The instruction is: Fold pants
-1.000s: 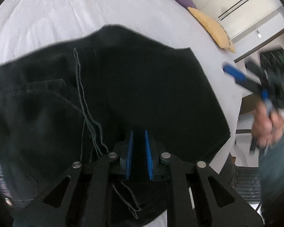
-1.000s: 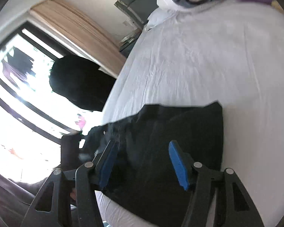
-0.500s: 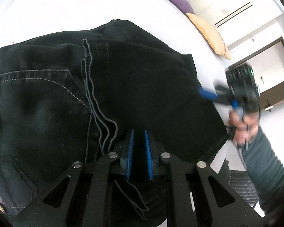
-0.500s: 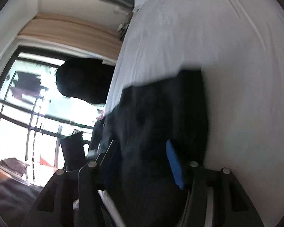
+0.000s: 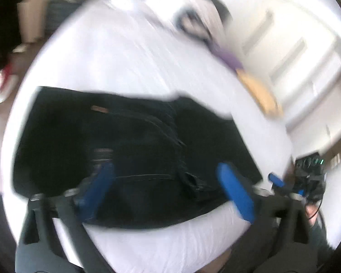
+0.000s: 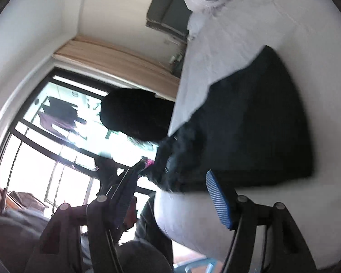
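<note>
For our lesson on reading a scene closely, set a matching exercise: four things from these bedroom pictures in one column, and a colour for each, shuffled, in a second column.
Things:
1. pants
2. bed sheet
3. left claw pads
4. far cushion

Colours:
A. purple
B. white
C. black
D. blue

Pairs: 1-C, 2-B, 3-D, 4-A
</note>
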Motion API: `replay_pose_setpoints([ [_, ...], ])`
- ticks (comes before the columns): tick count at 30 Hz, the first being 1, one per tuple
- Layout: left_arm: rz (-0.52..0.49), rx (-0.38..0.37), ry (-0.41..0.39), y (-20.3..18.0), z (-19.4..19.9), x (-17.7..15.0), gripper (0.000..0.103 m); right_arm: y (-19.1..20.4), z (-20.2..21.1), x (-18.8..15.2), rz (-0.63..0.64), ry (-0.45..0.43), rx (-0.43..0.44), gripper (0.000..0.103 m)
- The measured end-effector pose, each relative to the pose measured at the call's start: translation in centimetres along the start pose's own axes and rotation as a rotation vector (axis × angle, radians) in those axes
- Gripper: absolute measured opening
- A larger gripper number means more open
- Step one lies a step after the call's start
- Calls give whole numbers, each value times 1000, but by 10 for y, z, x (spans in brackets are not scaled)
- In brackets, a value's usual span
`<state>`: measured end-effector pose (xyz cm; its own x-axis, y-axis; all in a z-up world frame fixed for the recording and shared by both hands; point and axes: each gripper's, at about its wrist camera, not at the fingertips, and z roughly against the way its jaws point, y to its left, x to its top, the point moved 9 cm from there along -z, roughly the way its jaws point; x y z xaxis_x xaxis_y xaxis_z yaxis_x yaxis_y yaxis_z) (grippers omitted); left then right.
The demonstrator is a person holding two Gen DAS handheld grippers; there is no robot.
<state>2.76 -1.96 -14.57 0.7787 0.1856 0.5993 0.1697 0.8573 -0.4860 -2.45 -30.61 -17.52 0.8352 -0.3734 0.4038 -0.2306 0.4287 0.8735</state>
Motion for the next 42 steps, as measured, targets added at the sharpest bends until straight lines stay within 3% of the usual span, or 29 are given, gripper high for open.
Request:
replay_pose_setpoints([
  [1, 39, 12, -51, 16, 20, -4, 101, 7, -14, 3, 1, -1, 4, 67],
  [4, 217, 40, -86, 67, 51, -26, 101, 19, -55, 22, -20, -1, 17, 67],
  [7, 362, 93, -34, 112, 43, -49, 101, 24, -75, 37, -41, -21, 36, 67],
  [10, 514, 52, -16, 136, 30, -59, 101, 23, -92, 33, -85, -32, 59, 67],
  [14, 530, 27, -69, 145, 21, -57, 101, 13, -108, 15, -125, 11, 38, 67],
  [17, 607, -33, -110, 160, 14, -48, 101, 4, -115, 7, -160, 17, 26, 67],
  [23, 698, -90, -143, 177, 8, -36, 96, -3, -116, 18, -197, -19, 43, 67],
  [25, 716, -111, -127, 176, 5, -34, 66, -6, -122, 20, -202, -10, 28, 67],
  [26, 725, -119, -113, 175, 6, -36, 59, -7, -126, 20, -203, -1, 21, 67],
  [28, 748, -123, -93, 176, -1, -32, 30, -5, -131, 20, -196, 17, 14, 67],
  [32, 786, -135, -72, 180, -6, -35, 22, -14, -147, 17, -202, 63, -51, 67],
  [38, 743, -130, -99, 172, -1, -17, 15, -44, -168, 3, -212, 154, -215, 63],
  [42, 688, -105, -113, 158, 7, -2, 15, -46, -169, 1, -183, 163, -254, 63],
])
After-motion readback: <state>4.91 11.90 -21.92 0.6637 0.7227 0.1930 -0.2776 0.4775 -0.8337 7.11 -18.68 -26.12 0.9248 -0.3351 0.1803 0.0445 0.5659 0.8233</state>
